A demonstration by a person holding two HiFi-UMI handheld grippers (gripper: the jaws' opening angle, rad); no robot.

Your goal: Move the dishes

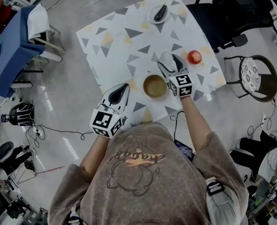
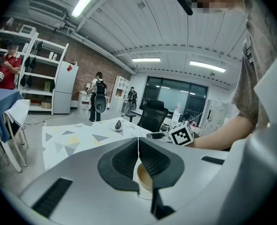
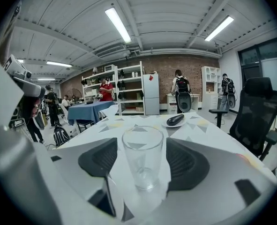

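Glass [image 3: 142, 149] inside parted right gripper [image 3: 143, 162], seemingly untouched

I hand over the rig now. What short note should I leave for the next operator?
Left gripper: jaws shut, empty, pointing at the round tan-lined bowl, not touching.
Right gripper: jaws open around the clear drinking glass, not squeezing it.
Small white plate with a dark object: table's far edge. Red round object: right of the right gripper.
Done: cannot tell. Left: probably grip the glass, move it, then the other dishes.

1 black office chair [image 1: 213, 20] (near 1 patterned stool [image 1: 250, 74]).
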